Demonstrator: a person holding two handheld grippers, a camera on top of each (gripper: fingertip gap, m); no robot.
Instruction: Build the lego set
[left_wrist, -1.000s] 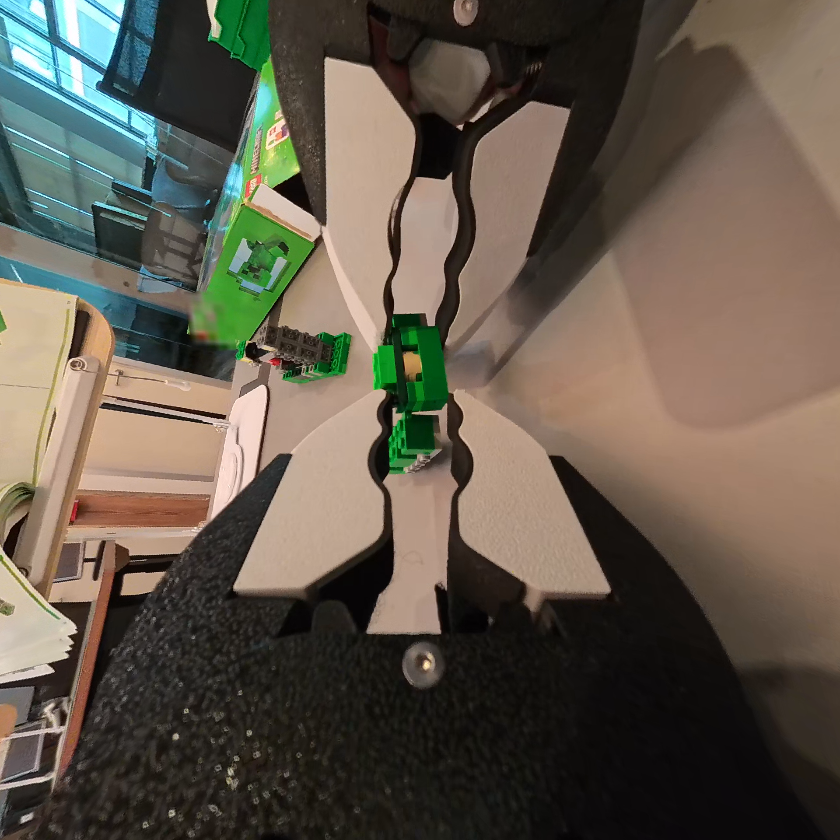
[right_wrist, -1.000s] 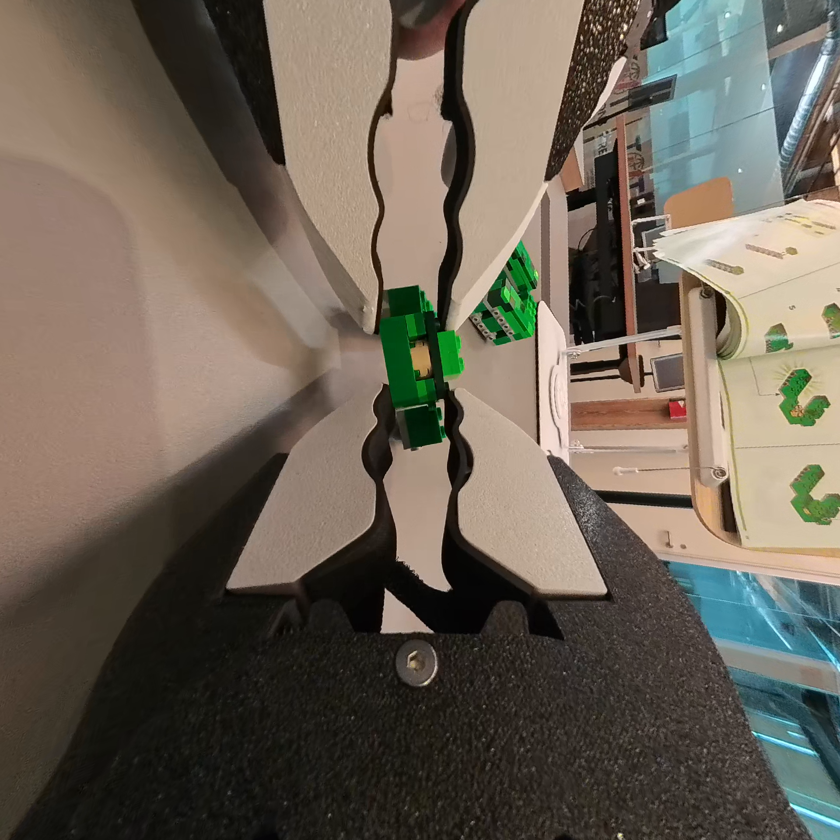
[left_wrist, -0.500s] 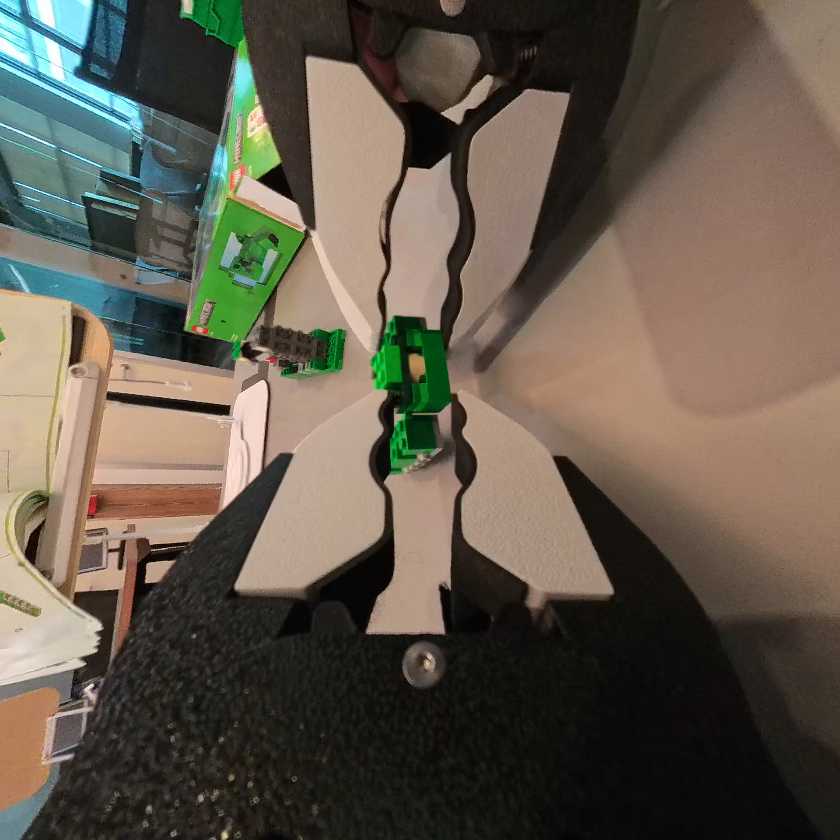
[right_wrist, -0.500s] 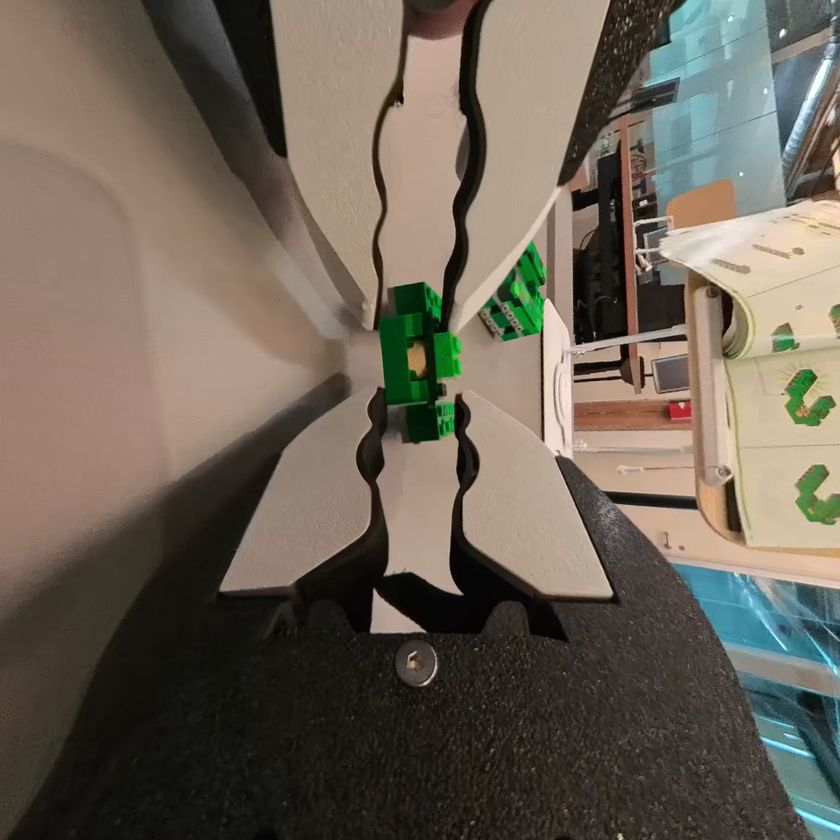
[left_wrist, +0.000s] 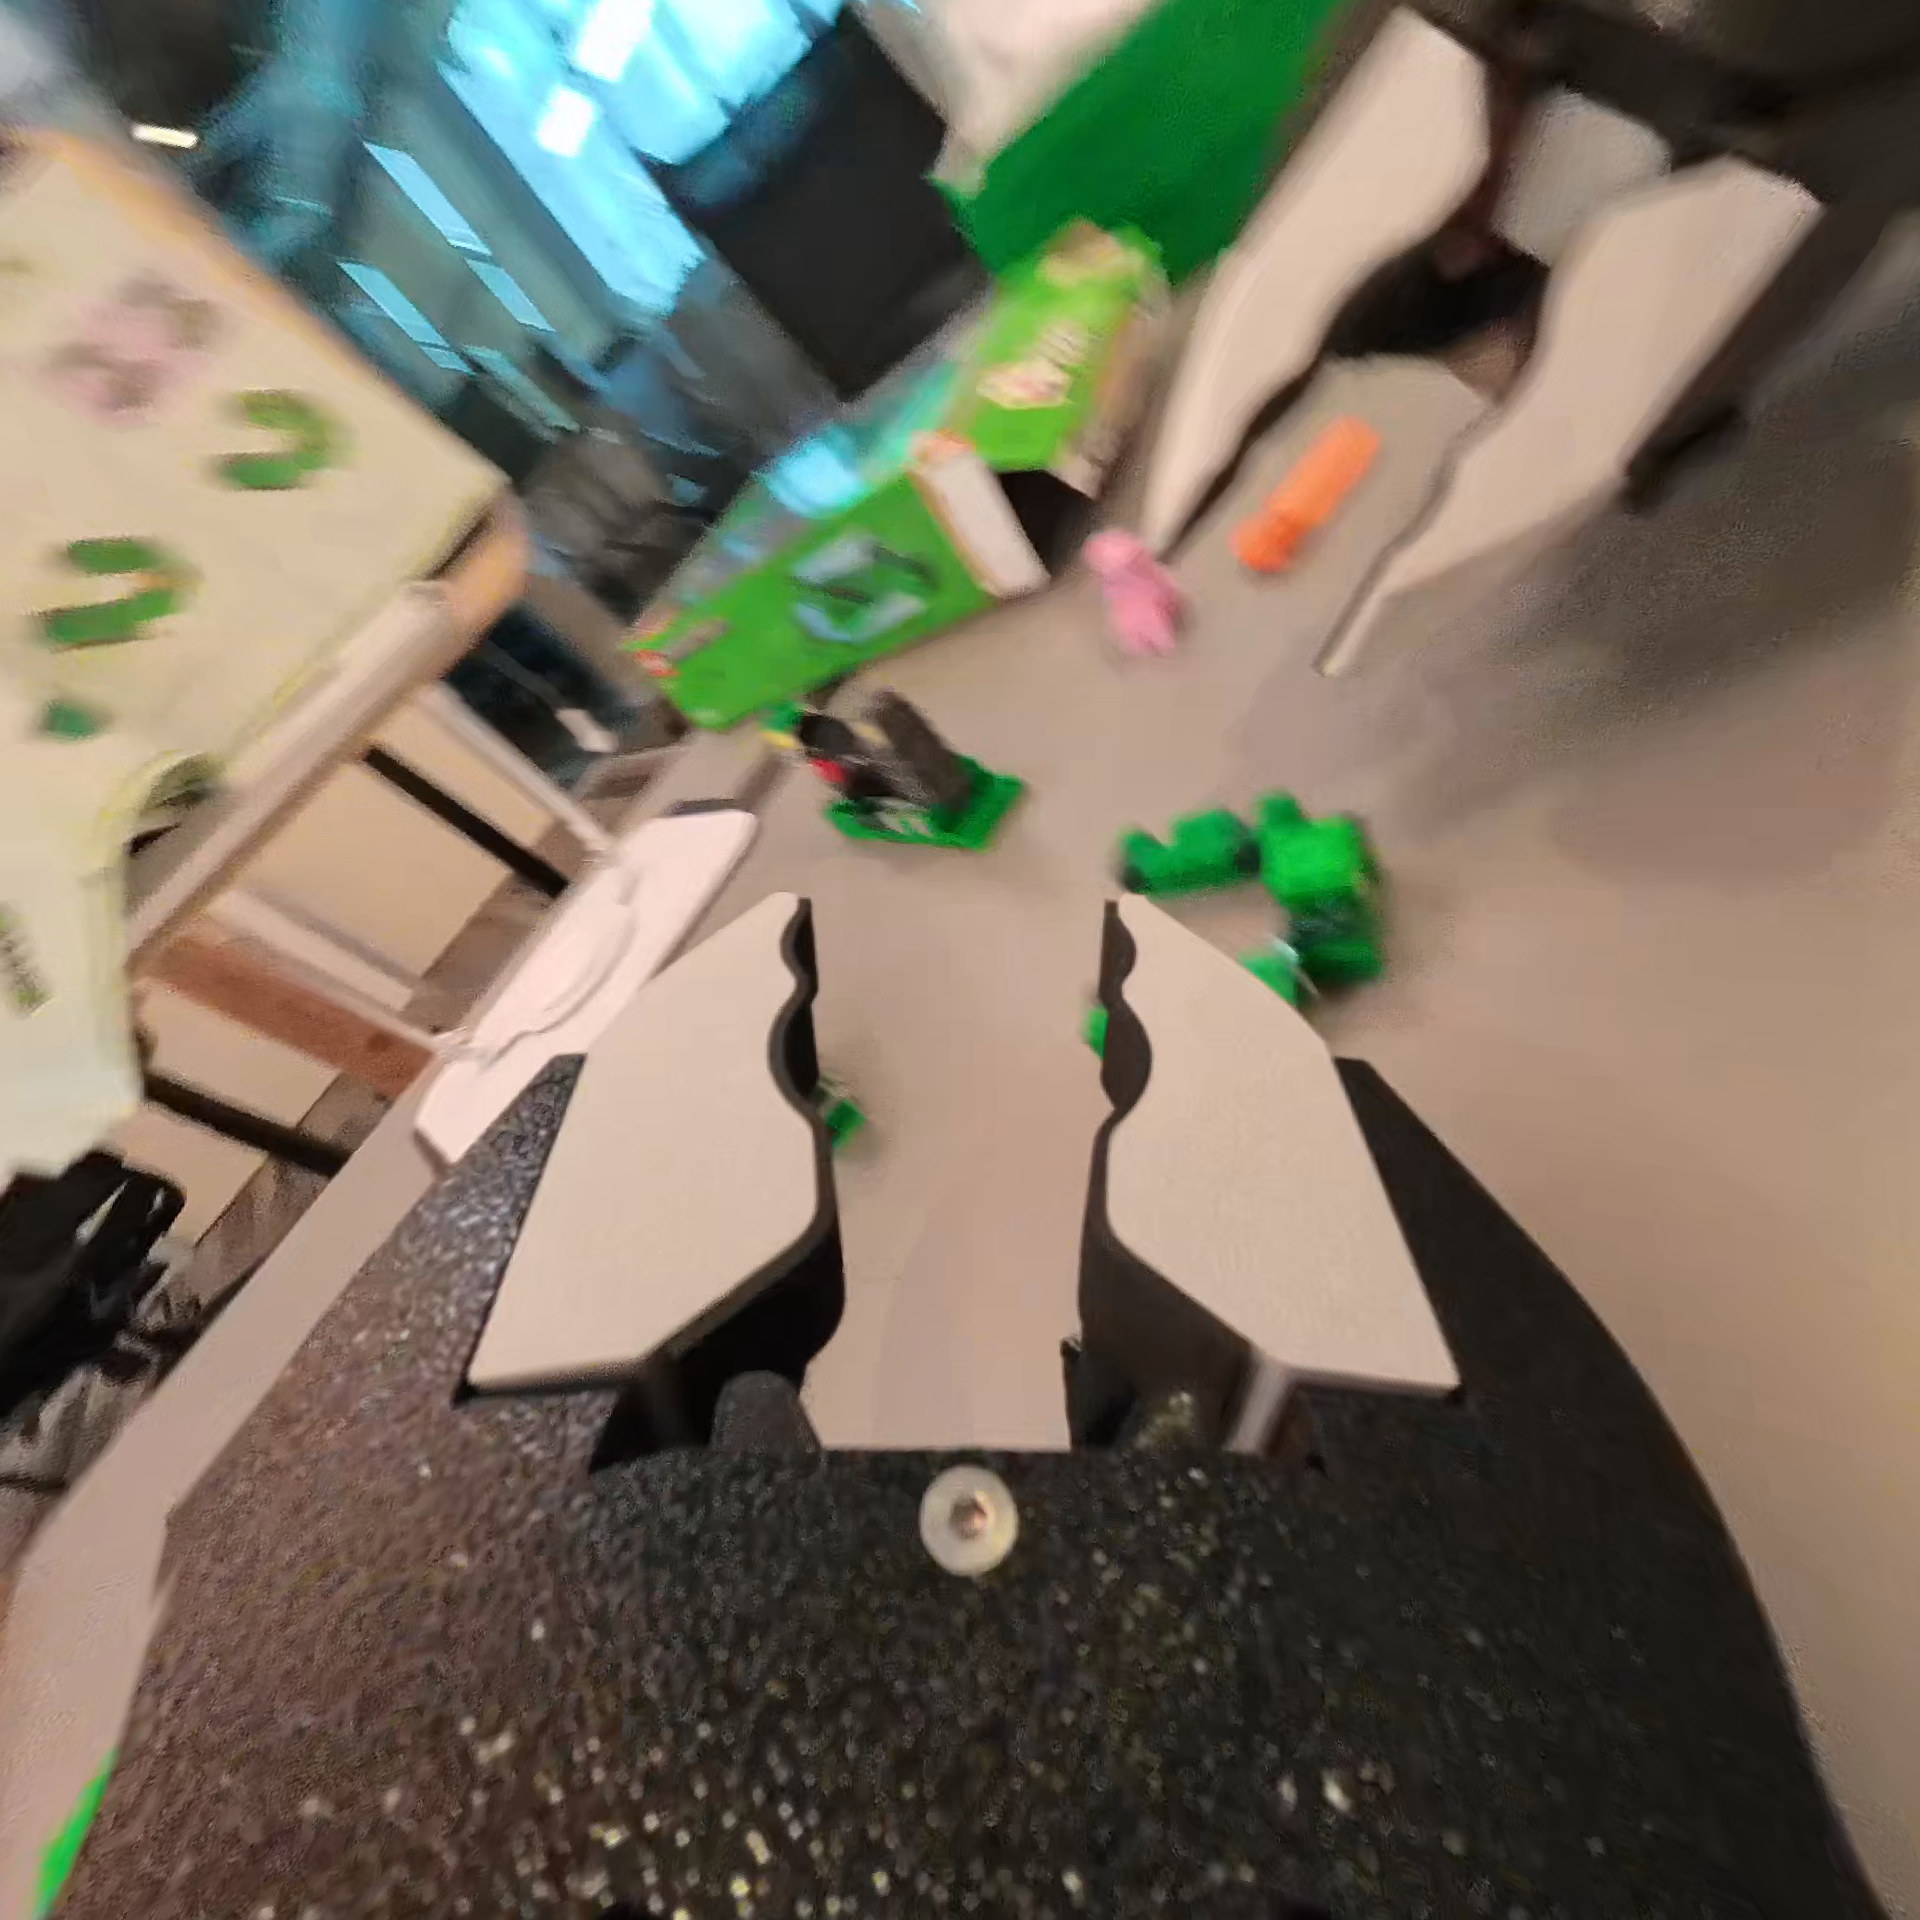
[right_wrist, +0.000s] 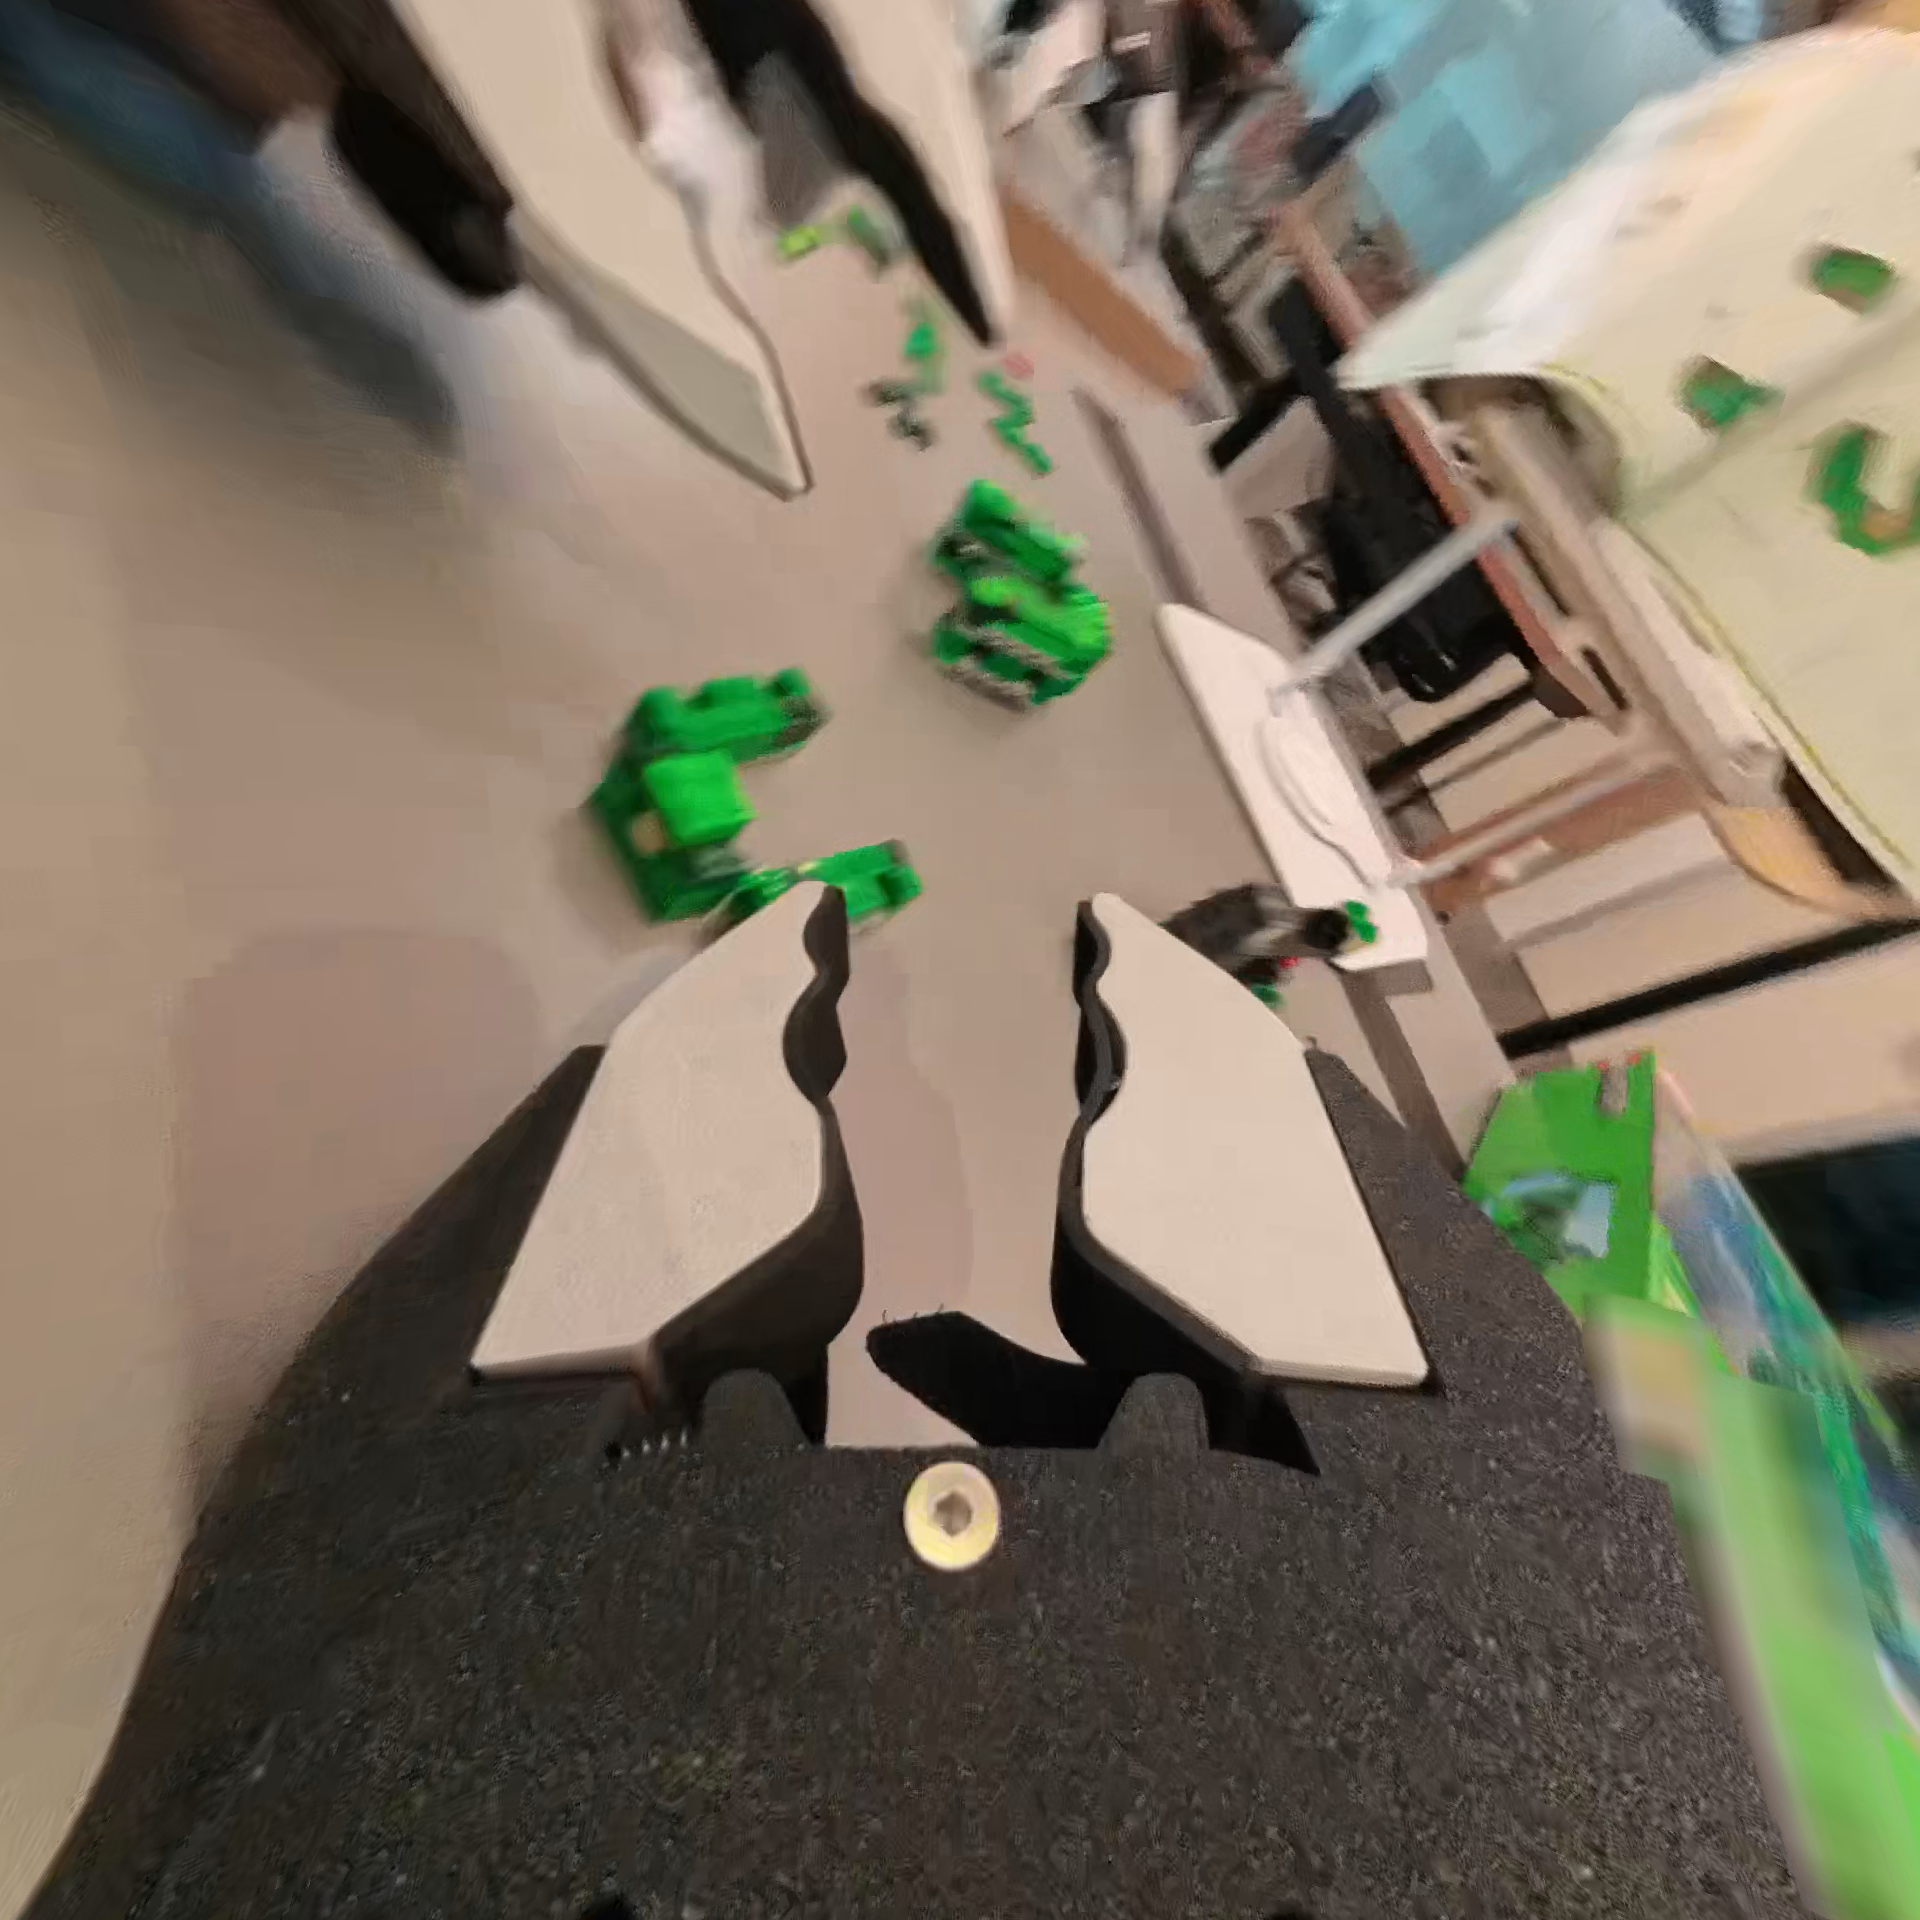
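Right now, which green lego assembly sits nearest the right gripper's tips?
The C-shaped green assembly, just beyond the open right gripper. The stacked green block lies farther up the table.

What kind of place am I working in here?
Probably an office or lab workspace: a plain grey table strewn with green brick assemblies, a green set box, an open instruction booklet on a stand, and desks behind.

Office: grey desk (left_wrist: 1558, 1039), glass partitions (left_wrist: 499, 208), chairs.
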